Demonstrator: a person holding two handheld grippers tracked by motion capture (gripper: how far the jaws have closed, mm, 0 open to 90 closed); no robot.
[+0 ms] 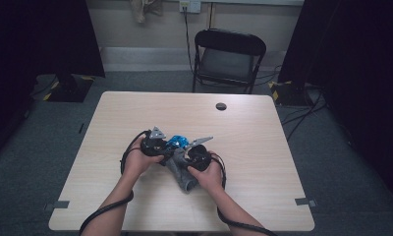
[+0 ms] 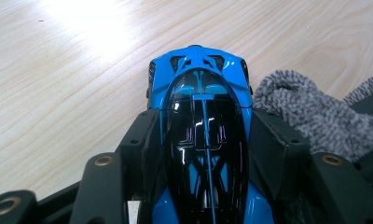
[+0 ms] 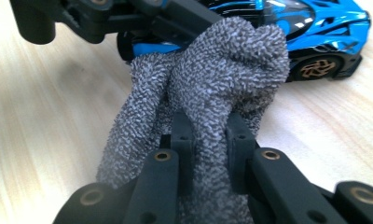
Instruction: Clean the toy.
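Pale wood table (image 1: 135, 113), left claw (image 2: 203, 135) clamped on blue toy car (image 2: 201, 79), right claw (image 3: 210, 135) pinching grey cloth (image 3: 222, 70)

Lab/recording room: dark curtains (image 1: 32, 34), bare desk (image 1: 135, 113), folding chair (image 1: 227, 59), floor cables (image 1: 302, 115) w/ tape marks.

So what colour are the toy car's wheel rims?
Bronze-gold rims, clearest in the right gripper view.

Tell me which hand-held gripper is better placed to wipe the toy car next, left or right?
Probably the right hand-held gripper. It is shut on the grey cloth, which already bunches against the blue toy car. The left hand-held gripper clamps the car's sides, so it seems better used for steadying.
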